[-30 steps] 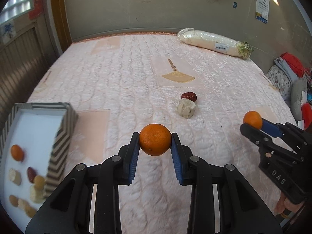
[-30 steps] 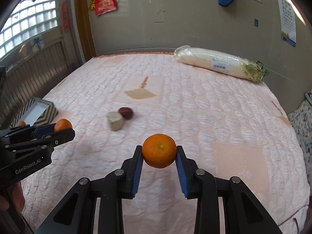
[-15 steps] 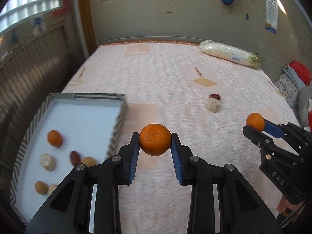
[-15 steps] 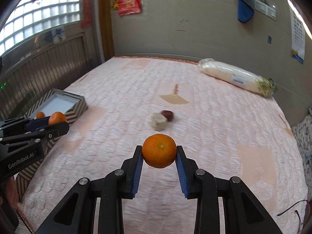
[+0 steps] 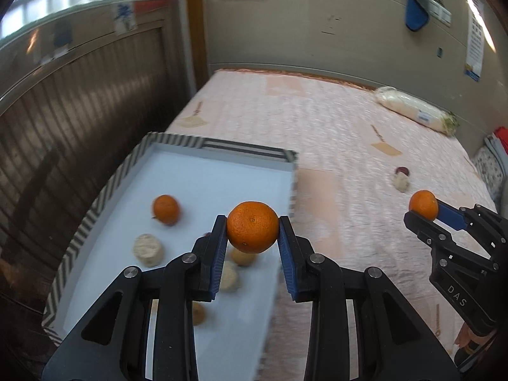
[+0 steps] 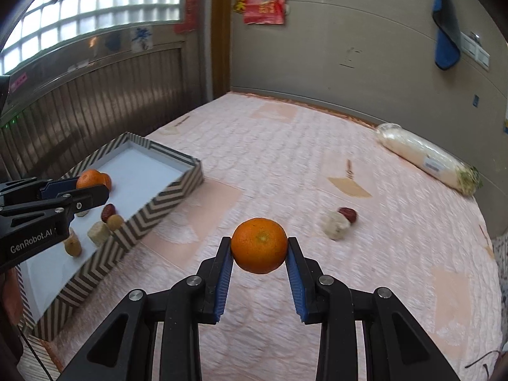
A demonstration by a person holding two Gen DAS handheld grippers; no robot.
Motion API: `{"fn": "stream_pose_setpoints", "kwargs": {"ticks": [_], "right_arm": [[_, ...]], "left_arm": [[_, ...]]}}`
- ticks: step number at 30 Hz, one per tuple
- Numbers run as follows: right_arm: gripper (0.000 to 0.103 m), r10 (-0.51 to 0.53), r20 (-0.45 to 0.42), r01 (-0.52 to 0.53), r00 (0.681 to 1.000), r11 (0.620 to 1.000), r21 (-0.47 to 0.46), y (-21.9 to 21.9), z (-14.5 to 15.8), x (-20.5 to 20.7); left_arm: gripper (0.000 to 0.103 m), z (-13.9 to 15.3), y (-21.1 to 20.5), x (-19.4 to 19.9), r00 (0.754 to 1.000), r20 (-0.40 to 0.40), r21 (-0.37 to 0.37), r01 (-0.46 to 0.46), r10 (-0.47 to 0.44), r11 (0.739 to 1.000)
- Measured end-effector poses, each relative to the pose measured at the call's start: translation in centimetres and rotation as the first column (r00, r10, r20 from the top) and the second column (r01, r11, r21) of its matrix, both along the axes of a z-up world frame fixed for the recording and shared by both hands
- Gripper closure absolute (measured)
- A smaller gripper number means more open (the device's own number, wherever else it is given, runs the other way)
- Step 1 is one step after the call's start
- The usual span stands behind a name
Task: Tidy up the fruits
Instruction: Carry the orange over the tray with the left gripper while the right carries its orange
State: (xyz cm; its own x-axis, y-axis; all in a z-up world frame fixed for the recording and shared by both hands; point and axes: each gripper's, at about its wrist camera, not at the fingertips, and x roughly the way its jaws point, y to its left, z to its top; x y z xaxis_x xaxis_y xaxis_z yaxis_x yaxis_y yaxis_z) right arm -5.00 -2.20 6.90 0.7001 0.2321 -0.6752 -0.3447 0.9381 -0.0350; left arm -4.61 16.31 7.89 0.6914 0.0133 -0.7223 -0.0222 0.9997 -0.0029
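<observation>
Each tool, the left tool (image 5: 253,247) and the right tool (image 6: 258,263), pinches 1 orange at its widest middle, the left orange (image 5: 252,227) above the tray (image 5: 95,209) at the bed's left edge, the right orange (image 6: 259,245) over the quilt (image 6: 317,146); probably light, firm, smooth-skinned fruit, so gentle pressure suffices.

Hidden, cropped and blurred parts of the scene

In the left wrist view the left gripper (image 5: 253,233) and its orange (image 5: 252,226) cover part of the tray (image 5: 95,203): a dark fruit behind the left finger and two pale pieces below are only partly seen, and the tray's near corner runs behind the gripper's body. The quilt (image 5: 333,133) is smeared by motion. In the right wrist view the left gripper (image 6: 92,187) hides part of an orange in the tray (image 6: 158,204). The small pale lump (image 6: 333,225) and dark red fruit (image 6: 348,213) are too blurred to identify.
</observation>
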Motion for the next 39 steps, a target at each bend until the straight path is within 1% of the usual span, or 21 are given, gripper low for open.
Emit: {"fn": "stream_pose_setpoints", "kwargs": {"ticks": [12, 20, 25, 30, 32, 39], "right_arm": [[0.071, 0.108, 0.007, -0.108, 0.994, 0.993, -0.045, 6.3, 0.4, 0.6], [0.071, 0.178, 0.004, -0.177, 0.984, 0.982, -0.069, 10.2, 0.4, 1.1], [0.071, 0.231, -0.015, -0.231, 0.973, 0.971, -0.06, 12.5, 0.0, 1.8], [0.071, 0.268, -0.054, -0.271, 0.962, 0.962, -0.04, 14.4, -1.1, 3.2], [0.071, 0.28, -0.074, -0.282, 0.957, 0.959, -0.025, 15.0, -1.7, 4.0], [0.071, 0.299, -0.125, -0.306, 0.946, 0.952, -0.034, 16.7, -3.2, 6.3]], "left_arm": [[0.072, -1.0, 5.9, -0.7, 0.995, -0.021, -0.014, -0.097, 0.097, 0.995], [0.072, -1.8, 8.0, -0.7, 0.991, -0.042, -0.02, -0.127, 0.126, 0.992], [0.072, -2.6, 8.9, -0.3, 0.989, -0.07, -0.027, -0.135, 0.132, 0.991], [0.072, -3.0, 8.9, 0.0, 0.989, -0.084, -0.025, -0.128, 0.126, 0.991], [0.072, -3.2, 8.9, 0.3, 0.988, -0.088, -0.023, -0.129, 0.126, 0.991], [0.072, -3.6, 8.7, 1.3, 0.986, -0.113, -0.016, -0.124, 0.121, 0.992]]}}
